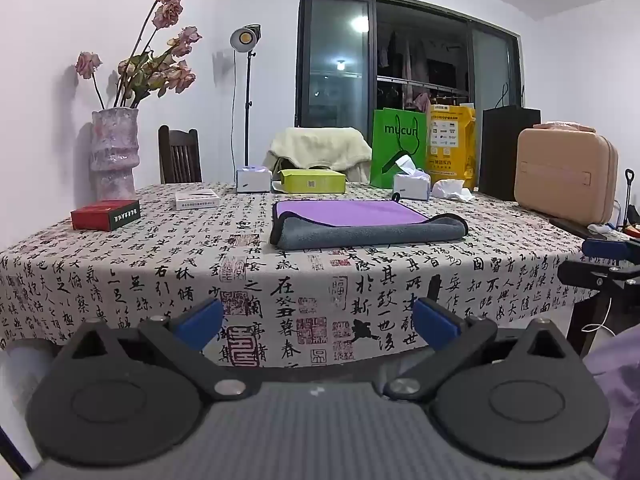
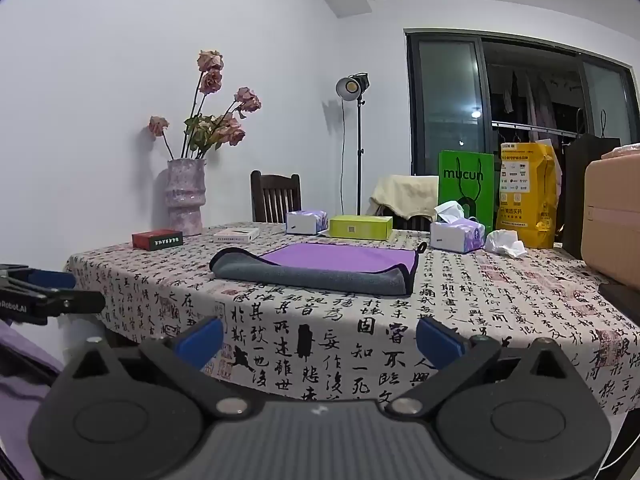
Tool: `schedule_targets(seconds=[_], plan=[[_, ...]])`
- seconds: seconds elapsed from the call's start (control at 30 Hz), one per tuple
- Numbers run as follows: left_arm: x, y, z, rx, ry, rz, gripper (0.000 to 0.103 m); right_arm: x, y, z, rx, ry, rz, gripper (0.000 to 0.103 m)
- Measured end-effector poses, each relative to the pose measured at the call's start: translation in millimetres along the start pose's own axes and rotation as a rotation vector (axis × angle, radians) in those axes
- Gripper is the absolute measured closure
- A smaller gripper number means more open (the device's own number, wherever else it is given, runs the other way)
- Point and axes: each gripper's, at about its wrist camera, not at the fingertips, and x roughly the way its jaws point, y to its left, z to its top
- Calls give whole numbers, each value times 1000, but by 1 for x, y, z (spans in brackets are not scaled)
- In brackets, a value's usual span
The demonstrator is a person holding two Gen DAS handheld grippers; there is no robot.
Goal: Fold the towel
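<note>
A towel, purple on one face and grey on the other, (image 1: 360,224) lies folded on the table, its grey near edge rolled over the purple; it also shows in the right wrist view (image 2: 320,266). My left gripper (image 1: 318,322) is open and empty, held off the table's near edge, well short of the towel. My right gripper (image 2: 320,338) is open and empty, also in front of the table edge. The right gripper shows at the right edge of the left wrist view (image 1: 608,264), and the left gripper at the left edge of the right wrist view (image 2: 44,292).
The table wears a calligraphy-print cloth (image 1: 160,264). On it stand a vase of dried roses (image 1: 114,152), a red box (image 1: 106,214), a white box (image 1: 198,200), tissue packs (image 1: 254,179), a yellow-green box (image 1: 312,181), a green bag (image 1: 398,148) and a beige case (image 1: 566,174).
</note>
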Motion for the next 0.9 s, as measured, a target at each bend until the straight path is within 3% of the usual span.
schedule_targets(seconds=[0.27,0.9], plan=[[1,8,1,11,-31,8,0,1,2,1,-22,-7,-2,0],[0,-5,1,56,-10,-8,0,3,2,0,-8,2,0,0]])
